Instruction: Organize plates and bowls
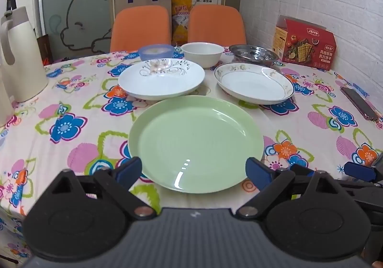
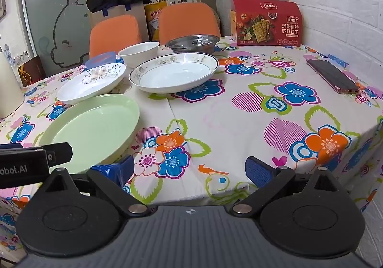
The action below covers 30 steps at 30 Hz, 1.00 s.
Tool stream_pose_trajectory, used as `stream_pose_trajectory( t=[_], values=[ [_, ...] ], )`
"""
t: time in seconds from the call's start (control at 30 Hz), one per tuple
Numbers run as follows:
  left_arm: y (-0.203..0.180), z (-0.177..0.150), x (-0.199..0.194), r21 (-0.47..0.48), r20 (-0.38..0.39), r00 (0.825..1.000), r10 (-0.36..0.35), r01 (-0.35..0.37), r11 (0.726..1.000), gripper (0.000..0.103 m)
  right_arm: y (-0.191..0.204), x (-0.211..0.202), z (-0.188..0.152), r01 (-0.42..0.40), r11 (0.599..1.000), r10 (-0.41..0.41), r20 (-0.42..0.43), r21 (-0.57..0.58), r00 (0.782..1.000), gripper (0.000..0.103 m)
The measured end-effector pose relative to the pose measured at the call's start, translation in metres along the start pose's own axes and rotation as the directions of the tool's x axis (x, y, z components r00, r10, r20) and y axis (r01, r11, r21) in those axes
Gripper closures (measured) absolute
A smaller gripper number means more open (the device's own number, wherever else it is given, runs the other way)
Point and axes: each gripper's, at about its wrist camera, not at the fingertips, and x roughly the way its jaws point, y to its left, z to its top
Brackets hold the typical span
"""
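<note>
While both tongs (image 1: 194,169) gape, green plate (image 1: 195,142) seemingly lies untouched.

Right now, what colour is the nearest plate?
Plain pale green plate, clearest in the left wrist view.

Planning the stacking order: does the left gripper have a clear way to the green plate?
Probably yes. The left gripper is open, the green plate lies directly ahead between its fingers, and nothing stands between them.

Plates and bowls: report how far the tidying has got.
Done: nothing stacked. The green plate, two white plates, white bowl, steel bowl and blue tub lie separately. In hand: nothing; left gripper and right gripper are open. Left: all stacking.
</note>
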Motion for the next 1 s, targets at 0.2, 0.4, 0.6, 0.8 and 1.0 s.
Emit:
stream_pose_trajectory(
  t=[0.2,0.4,0.6,0.8,1.0],
  values=[
    [0.0008,0.0005,0.0025,-0.002,-0.007,1.0,-0.004,0.004,1.0,0.011,0.001,0.0009,-0.0005,0.002,1.0,-0.002,-0.011,0.002,1.0,0.016],
    [0.0015,0.0003,0.0041,-0.002,-0.009,1.0,-0.004,0.004,1.0,0.011,0.0011,0.0033,-0.0003,0.0,1.0,0.0,-0.016,0.002,1.0,0.016],
    [0.0025,0.0004,0.0046,-0.007,-0.012,1.0,-0.007,0.007,1.0,0.011,0.0012,0.0036,-0.0005,0.001,1.0,-0.001,-0.016,0.0,1.0,0.016],
    [0.0034,0.0004,0.0048,-0.008,-0.013,1.0,-0.008,0.008,1.0,0.011,0.0023,0.0045,0.0001,0.0,1.0,0.0,-0.018,0.001,1.0,0.016],
    [0.0035,0.0006,0.0051,-0.008,-0.014,1.0,-0.009,0.009,1.0,0.011,0.0027,0.0056,-0.0006,-0.001,1.0,0.001,-0.021,0.0,1.0,0.016]
  ],
)
